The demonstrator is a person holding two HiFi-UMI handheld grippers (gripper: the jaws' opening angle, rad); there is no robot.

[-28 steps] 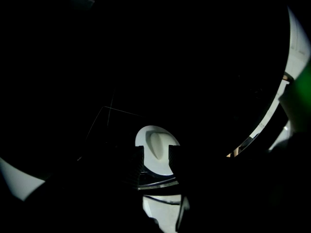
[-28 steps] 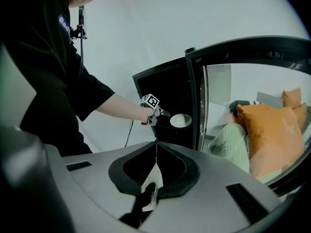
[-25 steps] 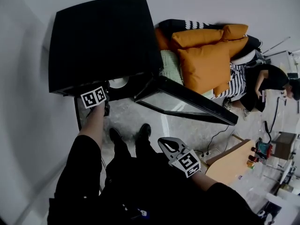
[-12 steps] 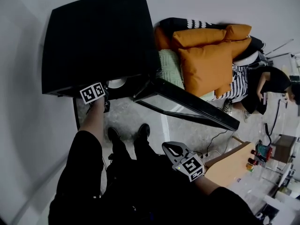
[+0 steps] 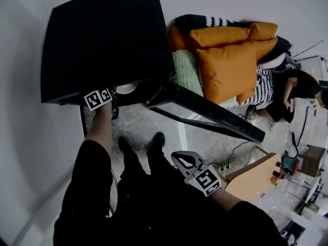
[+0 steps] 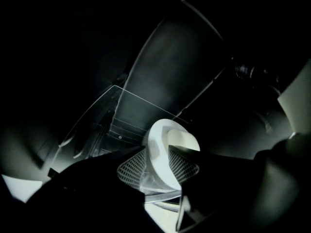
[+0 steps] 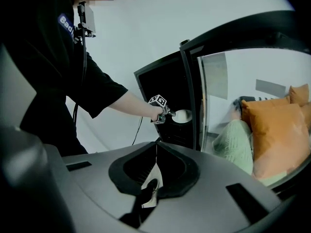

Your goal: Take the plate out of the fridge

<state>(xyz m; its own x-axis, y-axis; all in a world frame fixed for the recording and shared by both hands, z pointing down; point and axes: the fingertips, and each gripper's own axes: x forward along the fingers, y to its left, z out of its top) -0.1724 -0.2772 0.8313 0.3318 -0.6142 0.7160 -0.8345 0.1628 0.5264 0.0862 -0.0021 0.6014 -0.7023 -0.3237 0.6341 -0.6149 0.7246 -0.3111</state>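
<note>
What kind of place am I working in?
Likely a lab or studio staged as a living space: a black mini fridge with its glass door open, orange cushions beside it, and a wooden desk.

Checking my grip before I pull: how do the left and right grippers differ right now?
The left gripper is clamped on the white plate; the right gripper is shut on nothing. The left reaches into the fridge; the right hangs back outside it. Both carry a marker cube.

White round plate [image 5: 126, 89] inside black box fridge [image 5: 102, 40], at front; glass-paned door [image 5: 205, 114] open right of fridge; orange cushions [image 5: 225, 70] farther right.
</note>
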